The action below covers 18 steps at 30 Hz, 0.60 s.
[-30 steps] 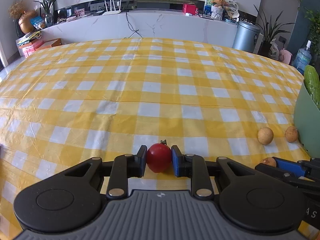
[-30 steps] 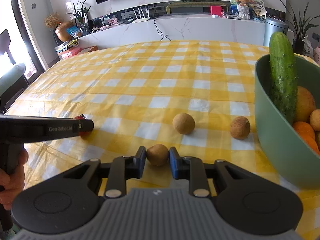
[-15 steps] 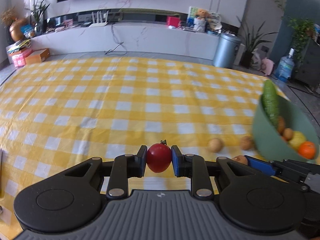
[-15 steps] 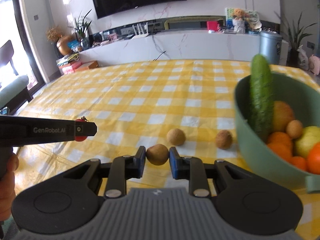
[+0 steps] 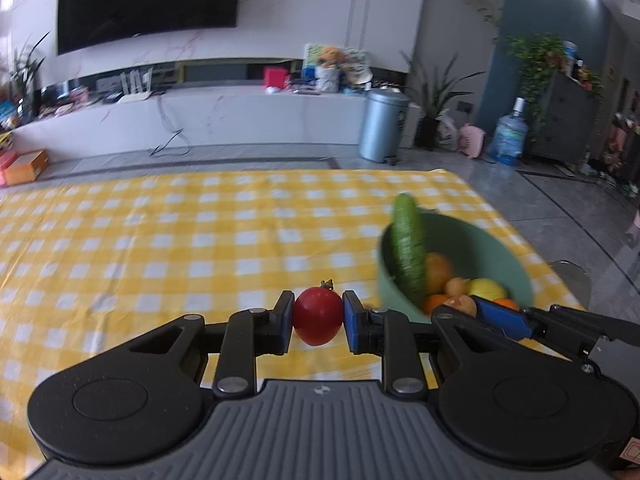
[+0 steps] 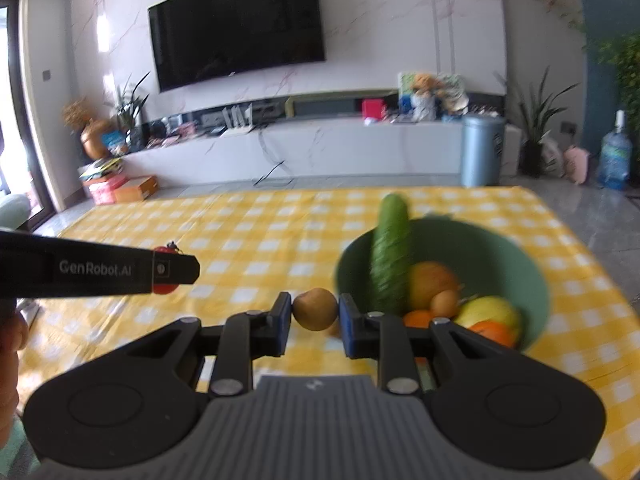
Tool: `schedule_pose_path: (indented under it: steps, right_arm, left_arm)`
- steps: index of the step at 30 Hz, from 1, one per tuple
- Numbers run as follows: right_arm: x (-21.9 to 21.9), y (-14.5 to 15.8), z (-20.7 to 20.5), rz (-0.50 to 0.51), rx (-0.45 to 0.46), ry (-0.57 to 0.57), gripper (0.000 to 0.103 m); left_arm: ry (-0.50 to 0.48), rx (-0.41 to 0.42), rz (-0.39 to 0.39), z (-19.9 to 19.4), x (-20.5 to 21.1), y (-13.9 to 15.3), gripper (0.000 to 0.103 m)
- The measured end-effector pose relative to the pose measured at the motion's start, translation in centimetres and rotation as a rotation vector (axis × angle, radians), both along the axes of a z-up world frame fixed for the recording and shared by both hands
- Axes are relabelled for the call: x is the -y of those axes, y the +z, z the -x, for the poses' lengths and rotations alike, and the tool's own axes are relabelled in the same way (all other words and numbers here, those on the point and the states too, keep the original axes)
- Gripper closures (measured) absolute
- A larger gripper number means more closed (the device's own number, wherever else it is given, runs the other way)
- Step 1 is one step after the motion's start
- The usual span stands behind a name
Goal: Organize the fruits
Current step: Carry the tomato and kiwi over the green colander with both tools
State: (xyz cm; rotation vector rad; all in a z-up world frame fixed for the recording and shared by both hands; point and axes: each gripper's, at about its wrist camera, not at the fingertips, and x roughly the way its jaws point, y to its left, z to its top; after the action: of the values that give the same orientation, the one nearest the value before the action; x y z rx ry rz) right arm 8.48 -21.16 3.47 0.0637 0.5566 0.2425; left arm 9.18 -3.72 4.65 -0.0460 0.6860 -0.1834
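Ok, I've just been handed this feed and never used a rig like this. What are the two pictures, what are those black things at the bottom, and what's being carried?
There is no robot arm here: a person holds a two-finger gripper in each hand, and each gripper has a fisheye camera looking forward along its fingers. So one picture is the left hand's view and the other the right hand's.

The left gripper is shut on a red cherry tomato. The right gripper is shut on a small round brown fruit; its kind is hard to tell. The black bar at the left of the right view is the left gripper seen from the side.

Below lies a yellow checked tablecloth. On it stands a green bowl holding a cucumber leaning on the rim, oranges and other fruit.
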Motion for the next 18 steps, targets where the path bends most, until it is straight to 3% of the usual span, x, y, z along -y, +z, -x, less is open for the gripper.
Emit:
schedule_pose_path:
  steps: [7,18]
  right_arm:
    - [3.5,1.1,0.6,0.042,0.031,-0.095,0.081]
    - [7.5,1.0,-1.2,0.049,-0.012,-0.202,0.081]
  left_arm:
    - [-0.071,0.025,0.014,-0.7,3.7,0.9,0.075]
    - [-0.164,0.005,0.025,-3.4,8.1,-0.1,0.075]
